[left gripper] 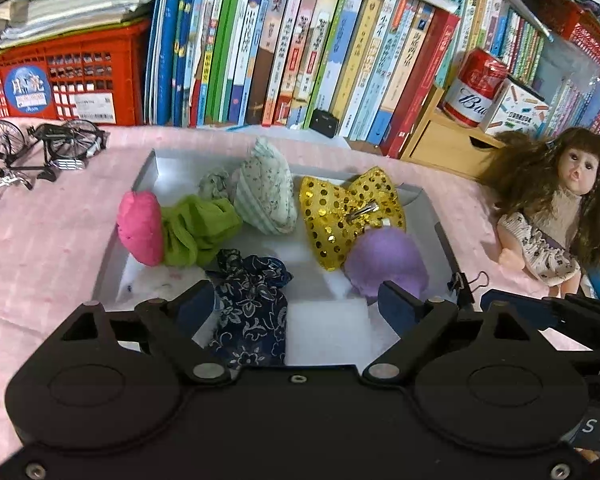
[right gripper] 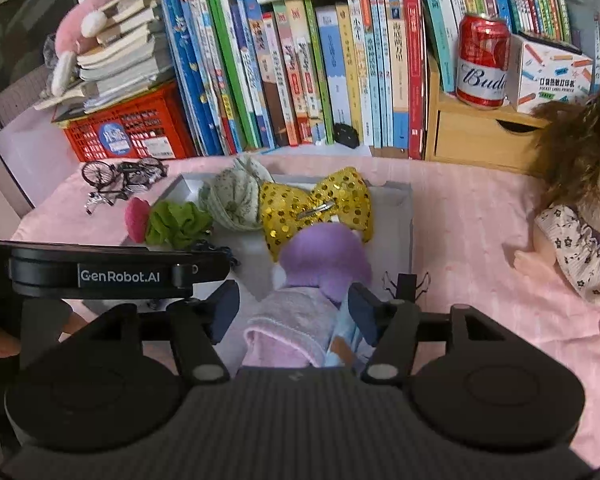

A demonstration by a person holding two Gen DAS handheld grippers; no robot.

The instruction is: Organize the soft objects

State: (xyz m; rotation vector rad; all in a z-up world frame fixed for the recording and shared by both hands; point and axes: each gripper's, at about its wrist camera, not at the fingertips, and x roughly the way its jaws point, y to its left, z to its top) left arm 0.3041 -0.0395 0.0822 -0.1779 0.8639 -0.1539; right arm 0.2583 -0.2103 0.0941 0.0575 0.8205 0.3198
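Observation:
A shallow grey tray (left gripper: 440,228) on the pink cloth holds several soft things: a pink heart cushion (left gripper: 140,228), a green scrunchie (left gripper: 198,228), a striped floral pouch (left gripper: 266,192), a gold sequin bow (left gripper: 352,212), a purple plush toy (left gripper: 384,264) and a navy floral pouch (left gripper: 252,312). My left gripper (left gripper: 298,304) is open over the tray's near side, with the navy pouch beside its left finger and well apart from the right one. My right gripper (right gripper: 294,312) is open around the purple plush toy (right gripper: 320,264), with a gap showing at its left finger.
A doll (left gripper: 552,208) lies on the cloth to the right of the tray. A model bicycle (left gripper: 44,148) stands at the far left and a binder clip (left gripper: 466,282) by the tray's right corner. Books, a red crate (left gripper: 60,80), a wooden drawer box (right gripper: 480,140) and a beer can (right gripper: 482,64) line the back.

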